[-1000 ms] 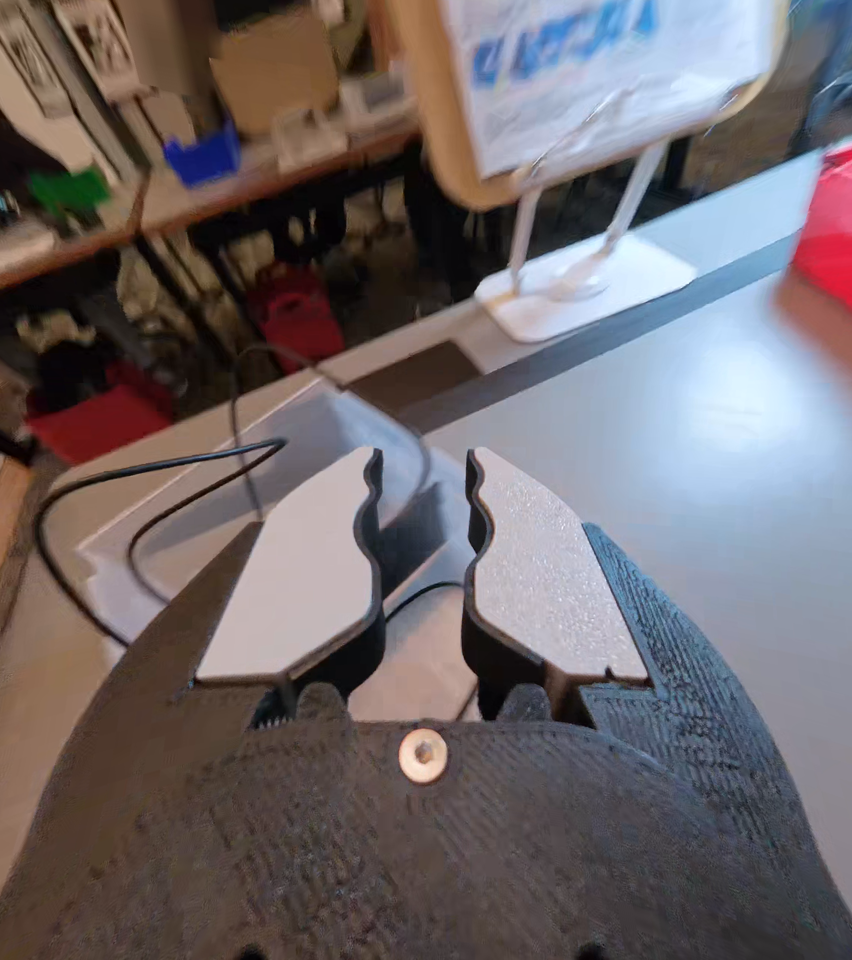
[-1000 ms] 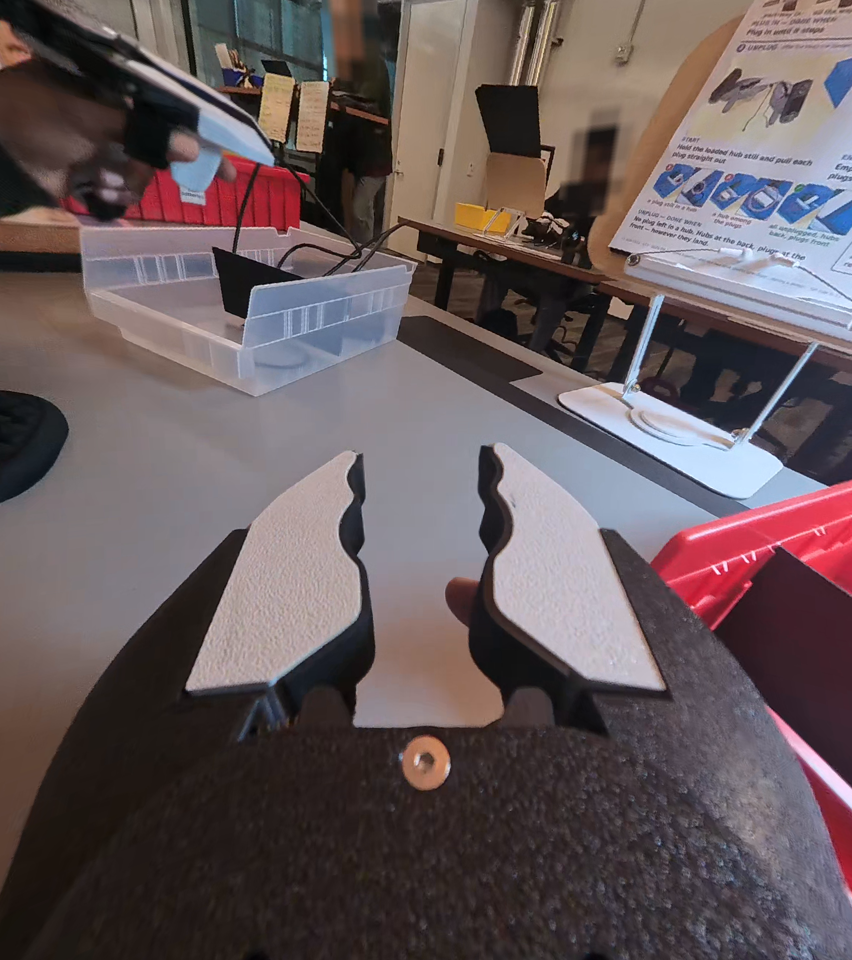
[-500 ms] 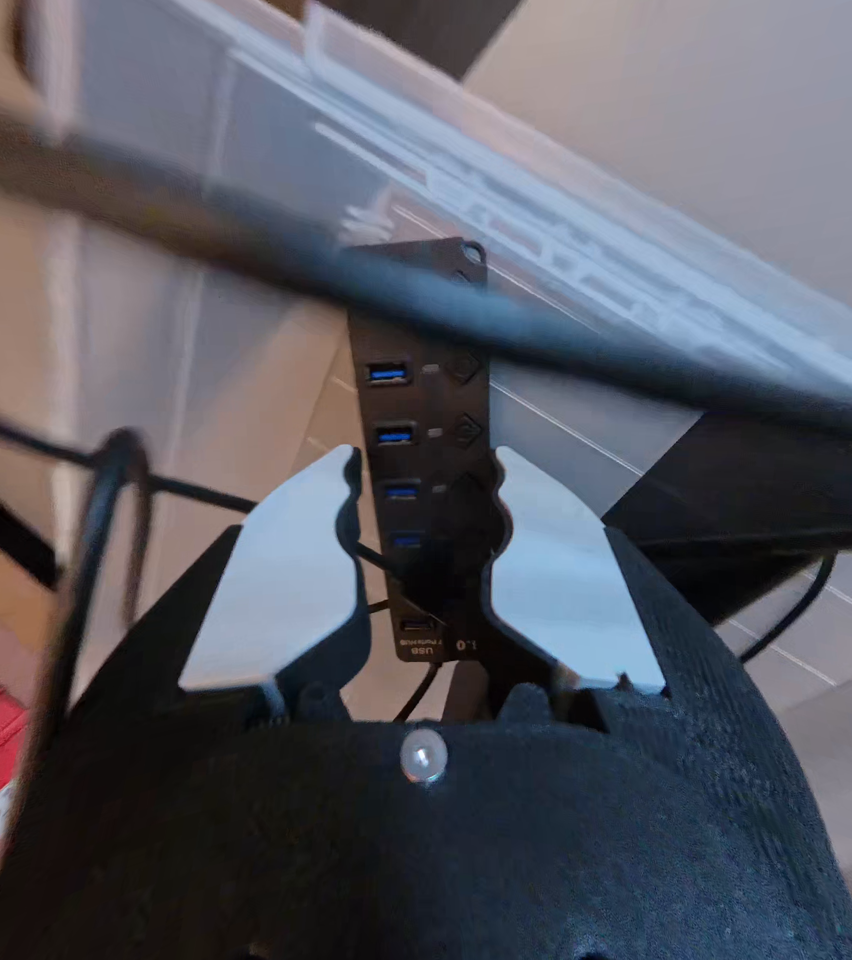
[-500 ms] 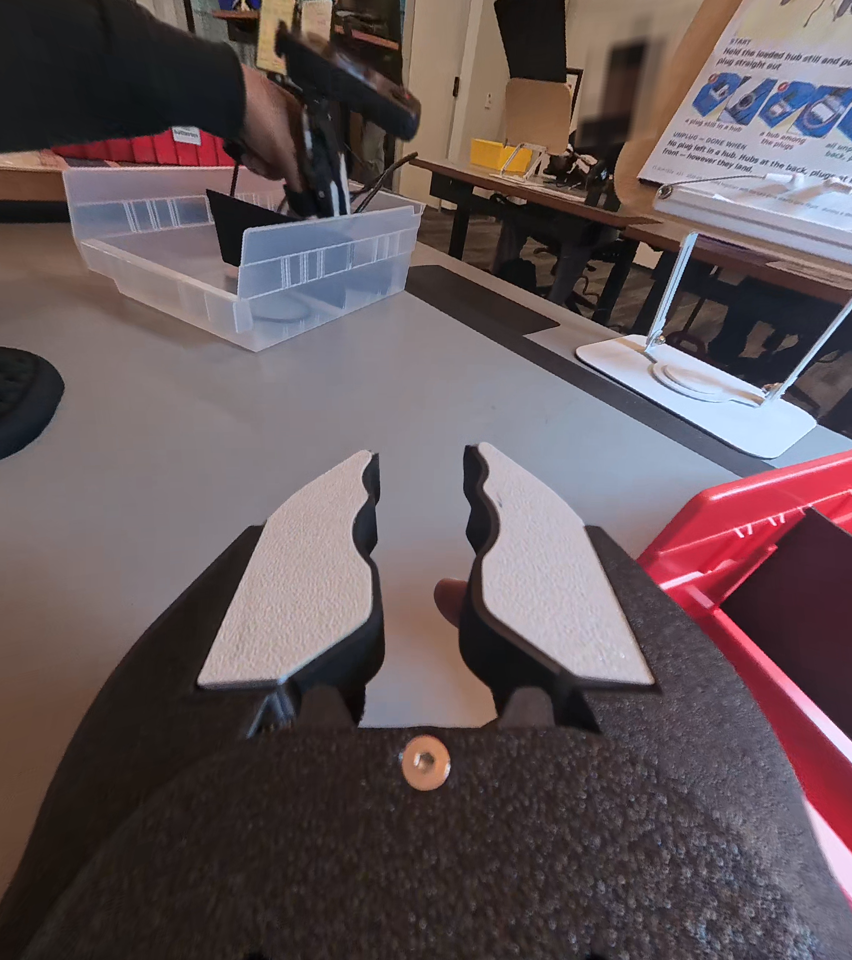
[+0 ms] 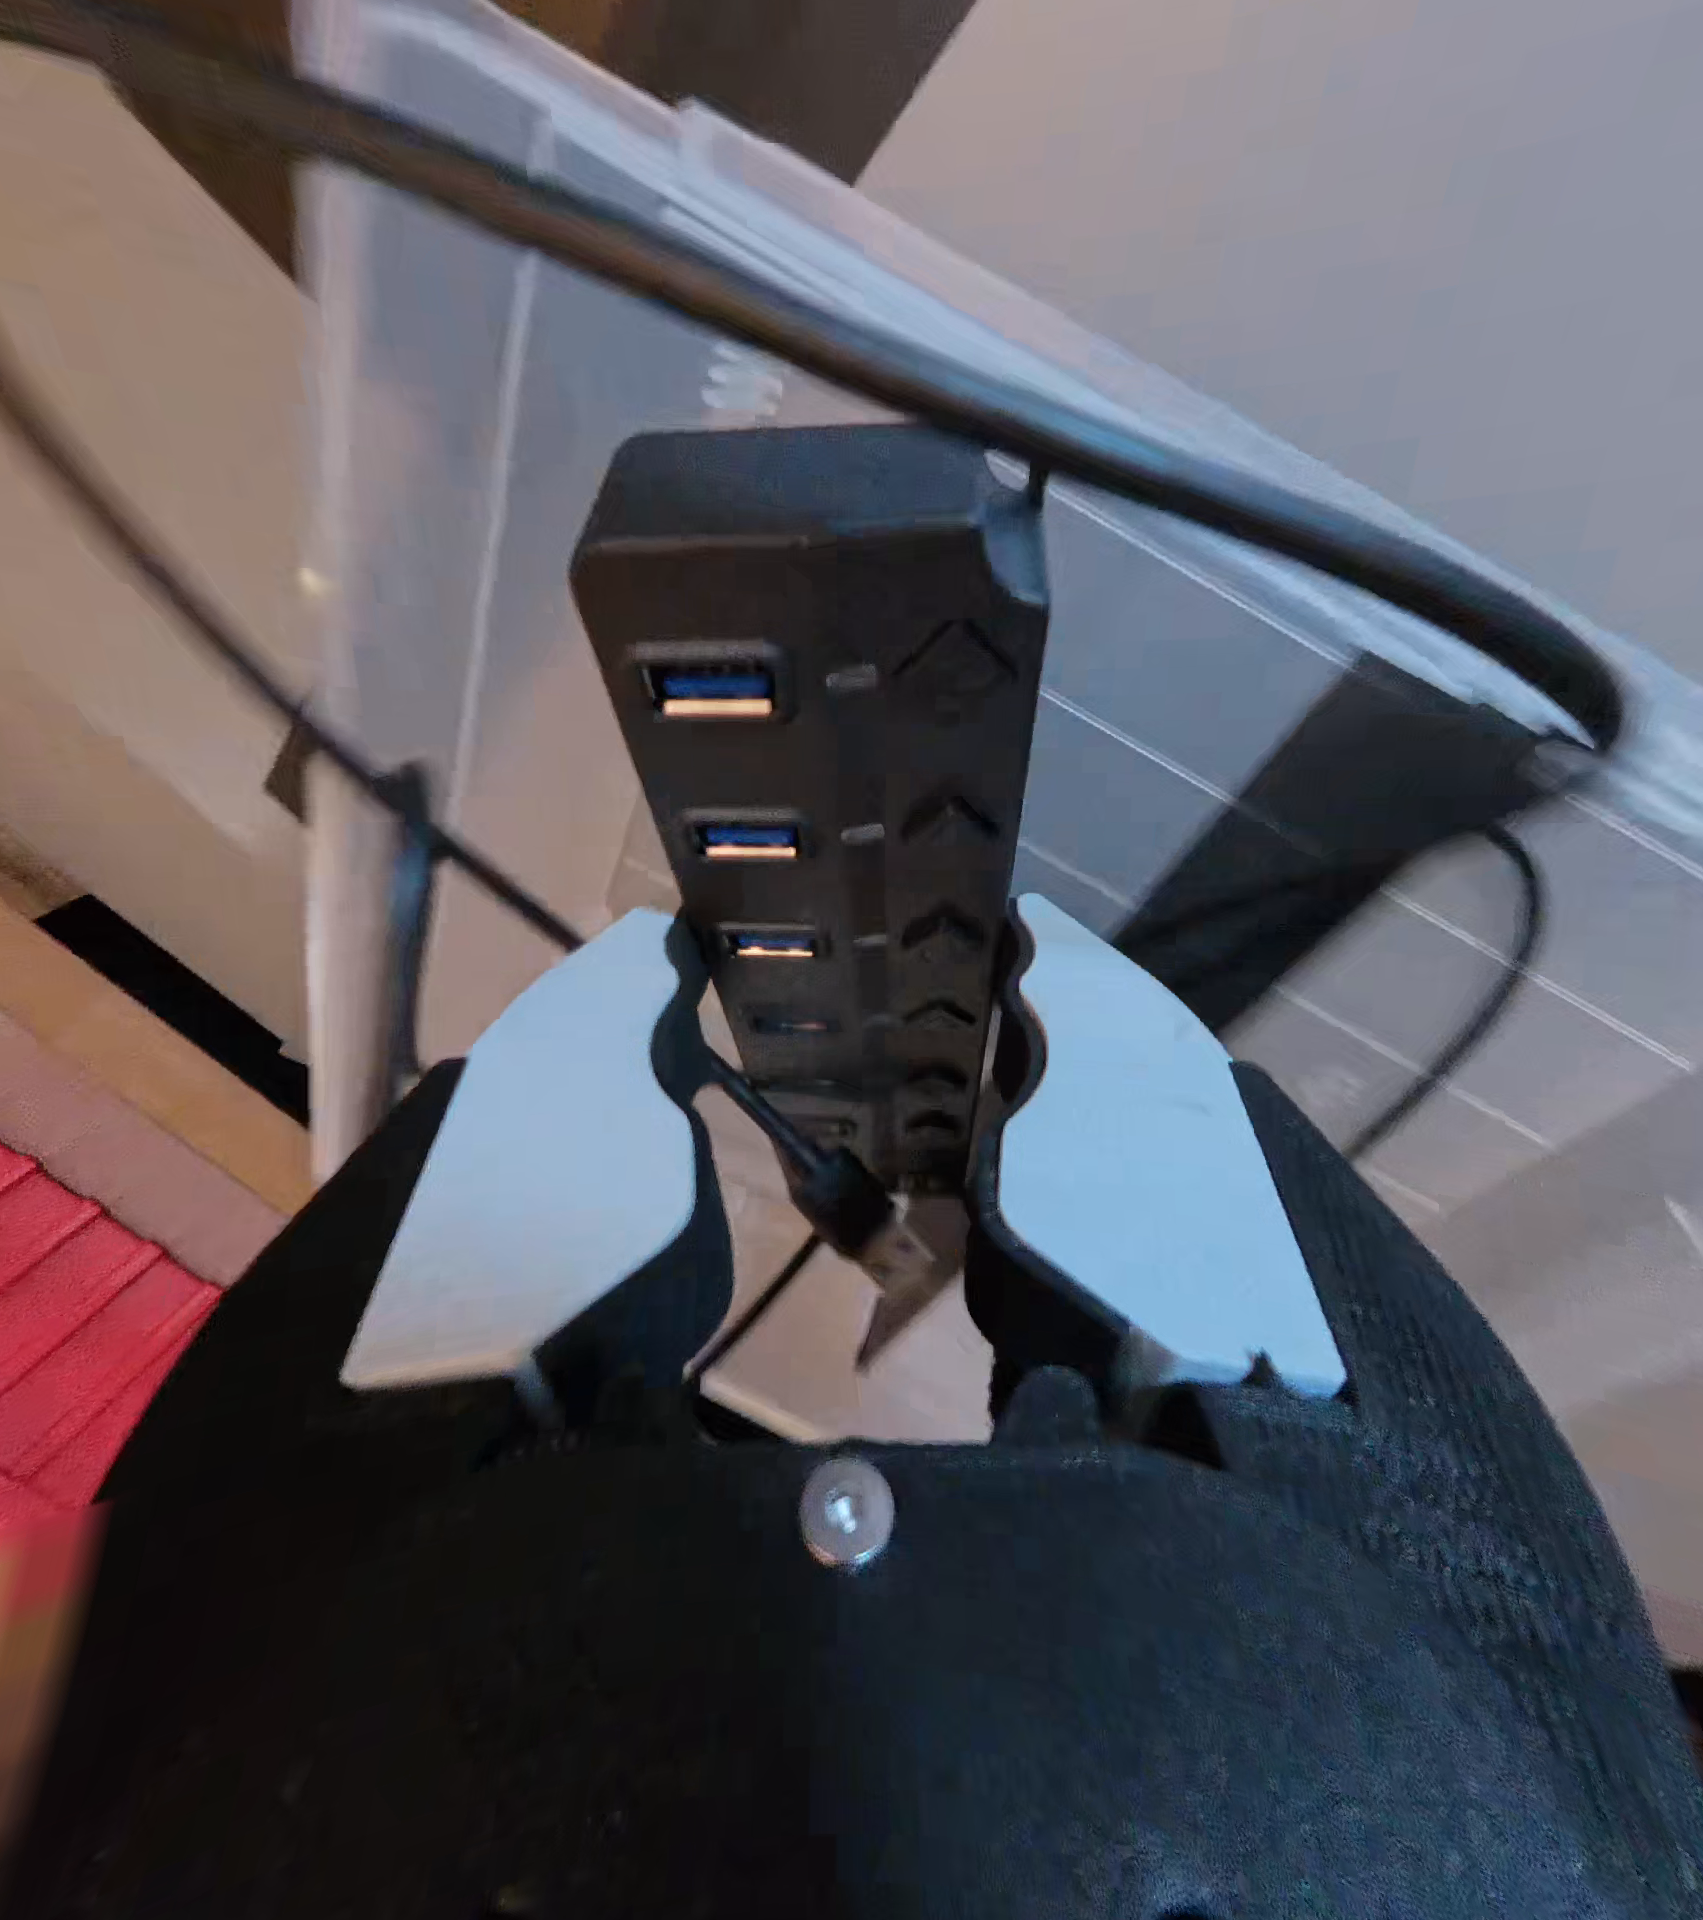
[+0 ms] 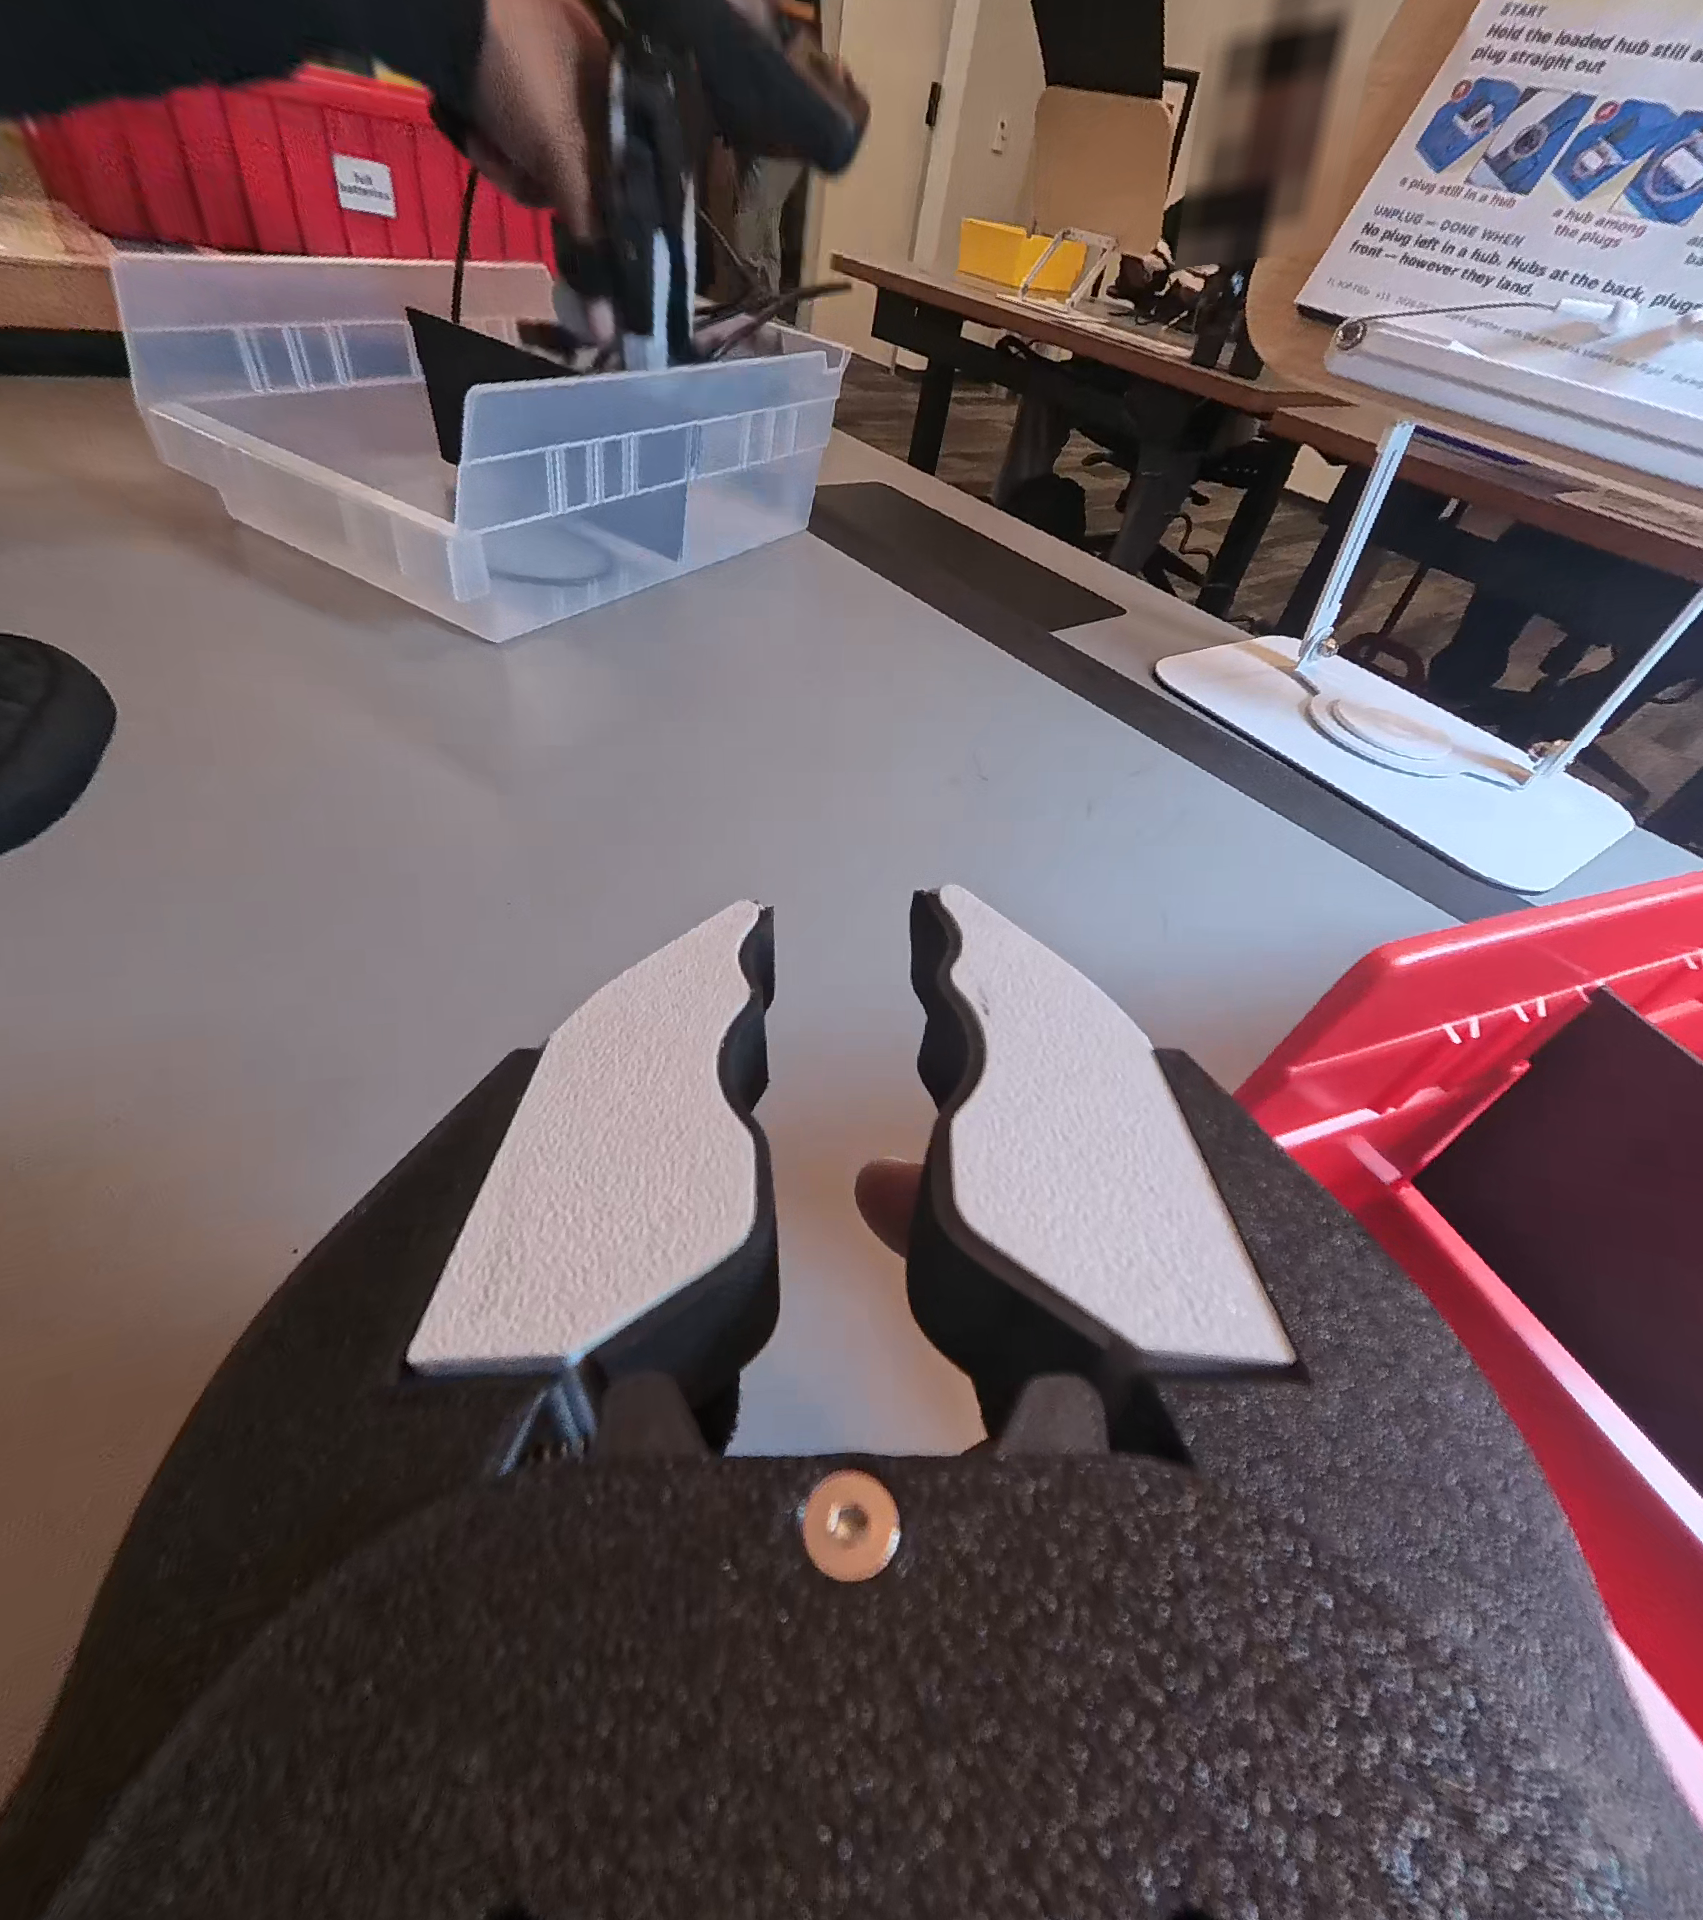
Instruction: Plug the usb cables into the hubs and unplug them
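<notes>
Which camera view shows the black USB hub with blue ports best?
The left wrist view: the black USB hub with blue ports fills it, between the jaws. In the right wrist view, only a blurred dark shape shows above the clear plastic bin.

The left gripper [image 5: 847,997] has dropped into the clear bin [image 5: 1242,582] and clamped the black hub [image 5: 805,582]

your left gripper [image 5: 847,935] has a black, grainy printed body with 2 pale grey textured finger plates backed by wavy black pads, and 1 silver screw sits centred below them. your right gripper [image 6: 842,914] is built the same: coarse black shell, 2 light grey plates [image 6: 608,1153], scalloped black inner edges, 1 screw. in the right wrist view, your far arm wears a dark sleeve [image 6: 203,52].
</notes>
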### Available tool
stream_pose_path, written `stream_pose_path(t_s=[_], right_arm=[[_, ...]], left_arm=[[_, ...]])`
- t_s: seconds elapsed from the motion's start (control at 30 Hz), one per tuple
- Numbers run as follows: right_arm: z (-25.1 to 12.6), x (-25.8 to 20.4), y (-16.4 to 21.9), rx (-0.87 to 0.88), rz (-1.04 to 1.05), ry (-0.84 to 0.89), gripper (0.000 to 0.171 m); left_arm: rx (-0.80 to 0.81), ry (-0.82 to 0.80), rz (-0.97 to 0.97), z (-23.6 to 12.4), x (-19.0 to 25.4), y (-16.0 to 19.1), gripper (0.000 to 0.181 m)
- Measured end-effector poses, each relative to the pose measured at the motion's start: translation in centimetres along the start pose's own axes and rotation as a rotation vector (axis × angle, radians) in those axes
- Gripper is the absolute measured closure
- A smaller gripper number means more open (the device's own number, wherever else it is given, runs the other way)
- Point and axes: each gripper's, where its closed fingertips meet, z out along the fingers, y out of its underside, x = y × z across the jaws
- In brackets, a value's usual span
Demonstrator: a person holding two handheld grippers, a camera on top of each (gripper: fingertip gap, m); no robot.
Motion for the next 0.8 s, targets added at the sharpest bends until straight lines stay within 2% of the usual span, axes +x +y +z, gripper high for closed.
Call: stream_pose_path(t_s=[0.2, 0.4, 0.57, 0.8], right_arm=[[0.3, -0.9, -0.2, 0.013, 0.036, -0.041, 0.146], [0.0, -2.2, -1.5, 0.067, -0.013, -0.066, 0.146], [-0.1, -2.2, -4.3, 0.143, -0.027, -0.044, 0.139], [2.6, -4.6, -12.4, 0.299, -0.011, -0.128, 0.118]], left_arm=[[0.165, -0.026, -0.010, -12.9, 0.1, 2.2, 0.127], [0.563, -0.064, 0.030, -27.0, 4.0, 0.7, 0.127], [0.856, -0.040, 0.145, -35.7, 11.1, -1.4, 0.127], [1.183, 0.119, 0.389, -42.7, 24.9, -5.6, 0.128]])
